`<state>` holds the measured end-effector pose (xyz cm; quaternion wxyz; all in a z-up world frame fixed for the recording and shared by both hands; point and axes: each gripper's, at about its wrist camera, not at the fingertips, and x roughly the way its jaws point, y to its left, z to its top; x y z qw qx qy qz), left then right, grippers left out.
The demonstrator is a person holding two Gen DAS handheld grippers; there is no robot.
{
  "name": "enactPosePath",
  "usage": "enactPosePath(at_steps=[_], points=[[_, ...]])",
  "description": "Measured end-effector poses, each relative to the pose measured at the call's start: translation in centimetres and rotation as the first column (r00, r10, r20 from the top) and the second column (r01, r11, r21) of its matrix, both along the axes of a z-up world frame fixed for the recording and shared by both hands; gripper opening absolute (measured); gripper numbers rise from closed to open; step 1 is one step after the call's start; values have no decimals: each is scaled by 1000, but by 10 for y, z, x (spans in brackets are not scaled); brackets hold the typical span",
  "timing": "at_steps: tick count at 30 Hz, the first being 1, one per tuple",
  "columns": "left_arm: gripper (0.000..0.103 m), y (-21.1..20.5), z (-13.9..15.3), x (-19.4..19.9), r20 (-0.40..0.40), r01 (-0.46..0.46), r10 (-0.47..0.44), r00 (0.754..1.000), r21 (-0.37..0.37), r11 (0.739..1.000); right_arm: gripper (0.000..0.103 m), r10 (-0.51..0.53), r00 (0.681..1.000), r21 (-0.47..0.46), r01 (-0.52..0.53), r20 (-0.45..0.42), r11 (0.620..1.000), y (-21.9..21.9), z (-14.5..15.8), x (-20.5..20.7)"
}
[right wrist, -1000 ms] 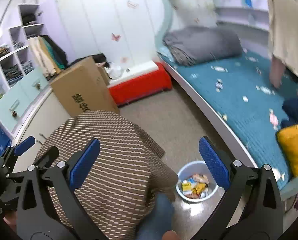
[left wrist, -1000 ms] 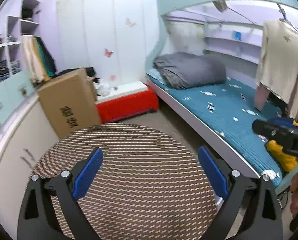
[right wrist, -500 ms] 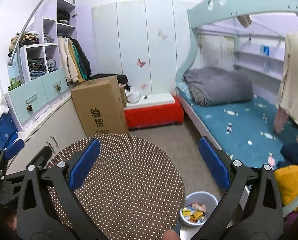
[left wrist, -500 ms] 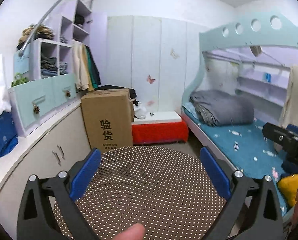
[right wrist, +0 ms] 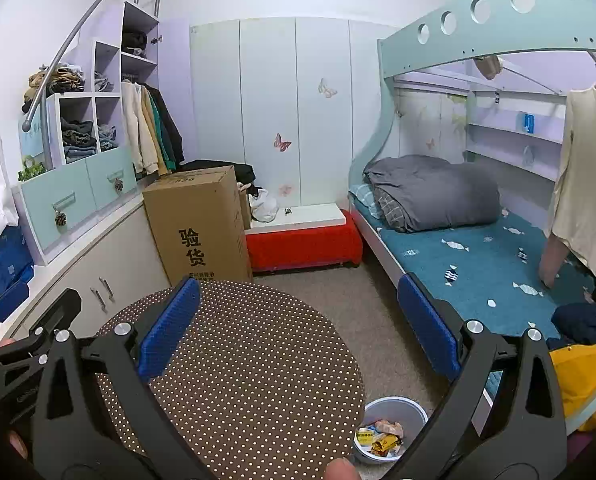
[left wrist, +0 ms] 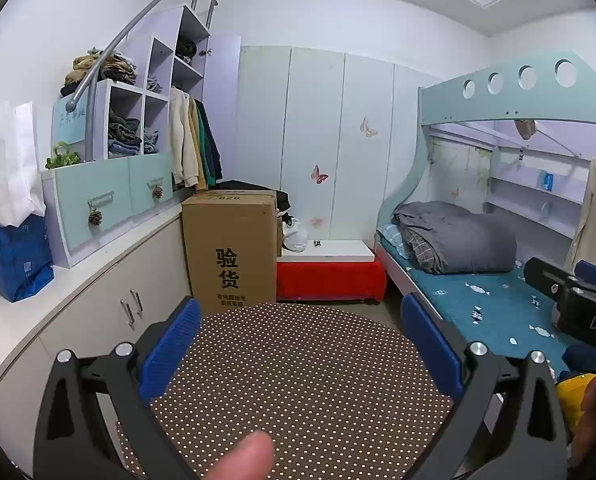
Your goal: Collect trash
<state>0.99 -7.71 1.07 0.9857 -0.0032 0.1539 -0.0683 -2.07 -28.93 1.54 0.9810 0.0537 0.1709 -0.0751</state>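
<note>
The left gripper (left wrist: 300, 346) has its blue fingers (left wrist: 169, 350) spread wide with nothing between them, held above a round brown table (left wrist: 298, 380) dotted white. The right gripper (right wrist: 298, 328) is spread just as wide and empty, its left finger over the same table (right wrist: 249, 360), its right finger over the grey floor (right wrist: 378, 320). Below and between the right gripper's fingers, close under the right one, a pale bin (right wrist: 392, 426) stands on the floor just beside the table edge, holding trash (right wrist: 380, 434) of yellow and white wrappers. Beyond the fingertips stand a cardboard box (right wrist: 201, 224) and a red bench (right wrist: 302, 246); past the right finger lies the bed (right wrist: 478, 264) with small scraps scattered on its teal cover
</note>
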Motion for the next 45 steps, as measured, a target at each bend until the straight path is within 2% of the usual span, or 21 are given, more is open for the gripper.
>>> enactPosePath(at_steps=[33,45], points=[[98,-17,3,-10,22,8,-8,1000,18,1000,97,-2,1000,5,2,10,1000,1,4,-6],[98,-10,3,-5,15,5,-6,1000,12,1000,97,2,1000,14,-2,9,1000,2,5,-5]])
